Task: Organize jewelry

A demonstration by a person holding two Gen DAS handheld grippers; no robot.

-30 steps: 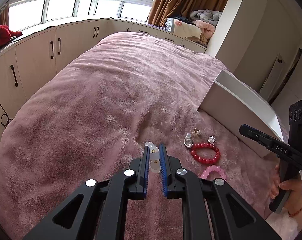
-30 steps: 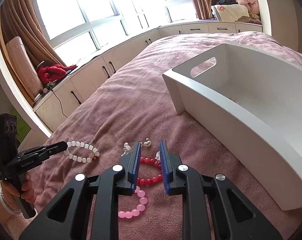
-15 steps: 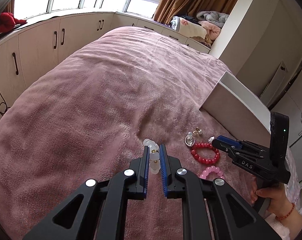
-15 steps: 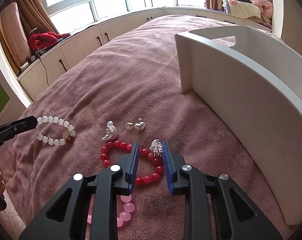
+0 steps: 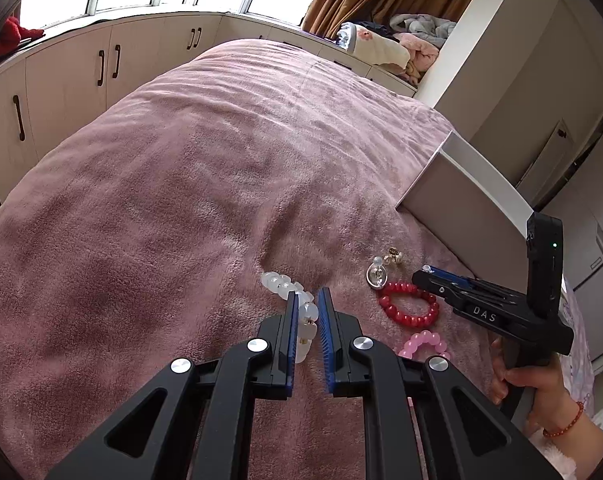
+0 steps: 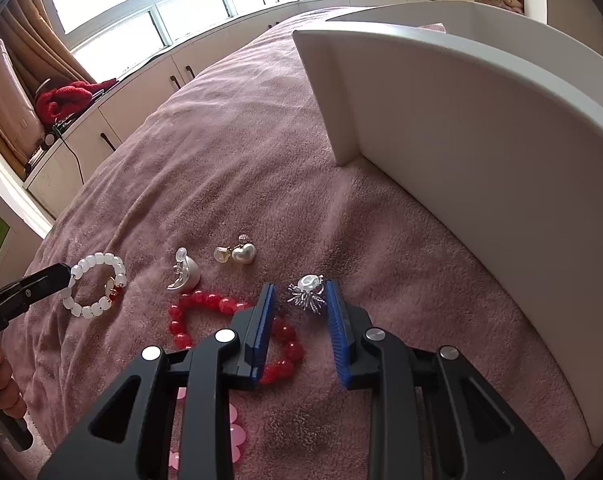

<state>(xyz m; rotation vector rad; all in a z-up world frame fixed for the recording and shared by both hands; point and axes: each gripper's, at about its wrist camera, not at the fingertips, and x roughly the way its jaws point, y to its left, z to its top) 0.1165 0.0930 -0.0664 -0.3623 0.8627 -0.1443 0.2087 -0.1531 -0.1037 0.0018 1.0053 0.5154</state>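
Observation:
My left gripper (image 5: 307,298) is shut on a white bead bracelet (image 5: 291,292), which shows whole in the right wrist view (image 6: 97,290) on the pink blanket. My right gripper (image 6: 301,292) is open, its jaws on either side of a small silver brooch (image 6: 307,292) lying on the blanket. A red bead bracelet (image 6: 229,330) lies partly under the right gripper's left finger. A pink bead bracelet (image 5: 423,344), a silver crescent piece (image 6: 185,274) and pearl earrings (image 6: 237,254) lie close by.
A white tray (image 6: 481,152) with tall walls stands on the bed just right of the jewelry. The pink blanket (image 5: 181,200) covers the bed. Cabinets (image 5: 69,76) under the windows run along the far side.
My right gripper has dropped lower and moved forward over the jewelry, and its jaws have opened wider around the silver brooch. My left gripper keeps holding the white bracelet.

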